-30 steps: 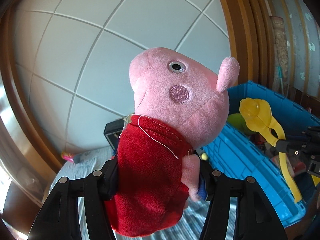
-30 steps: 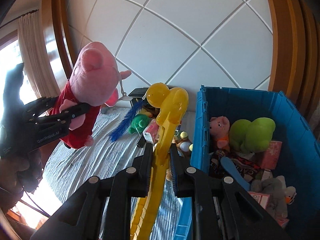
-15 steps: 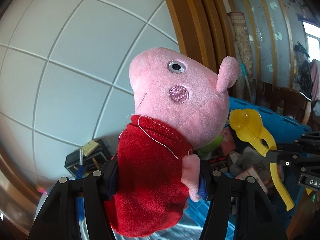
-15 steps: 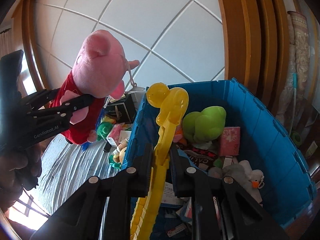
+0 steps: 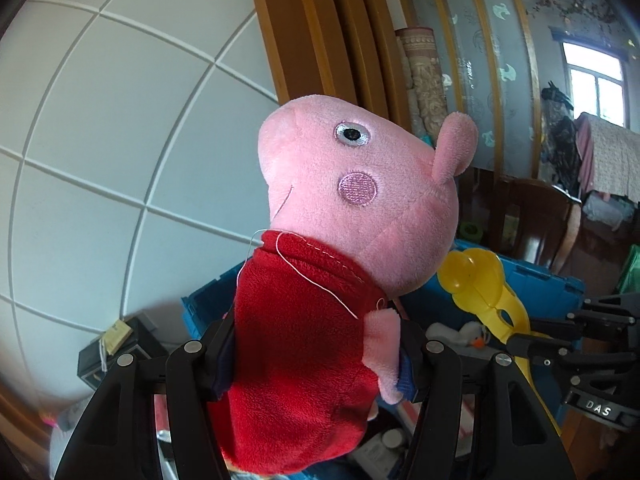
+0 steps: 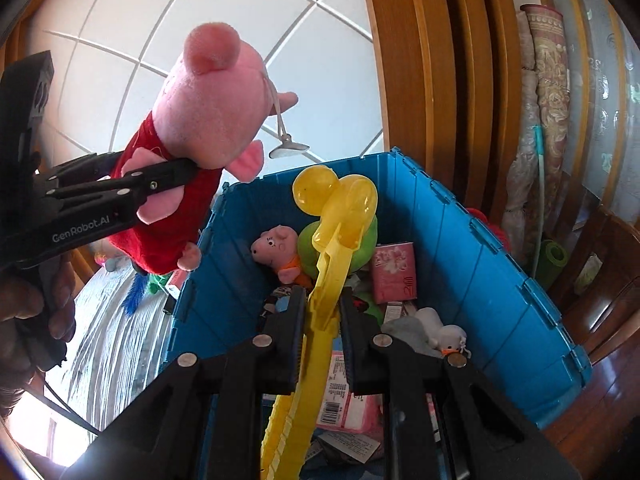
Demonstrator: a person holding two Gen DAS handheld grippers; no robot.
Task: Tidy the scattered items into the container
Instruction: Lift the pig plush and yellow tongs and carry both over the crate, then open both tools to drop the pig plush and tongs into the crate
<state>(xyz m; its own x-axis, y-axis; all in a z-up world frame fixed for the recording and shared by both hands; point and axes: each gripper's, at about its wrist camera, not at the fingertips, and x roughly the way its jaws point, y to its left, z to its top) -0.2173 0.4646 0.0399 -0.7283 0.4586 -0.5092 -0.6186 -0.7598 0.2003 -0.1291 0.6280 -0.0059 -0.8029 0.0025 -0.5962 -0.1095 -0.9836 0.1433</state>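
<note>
Right wrist view: blue bin holds plush toys, pink box.

Bright daylight, entering from a window at upper right of the left view and blown out at lower left of the right view. Strong fisheye curvature, dark vignetted corners; sharp foreground, soft background.

Striped grey bedcover, blue bin on it, perhaps small toys alongside.
</note>
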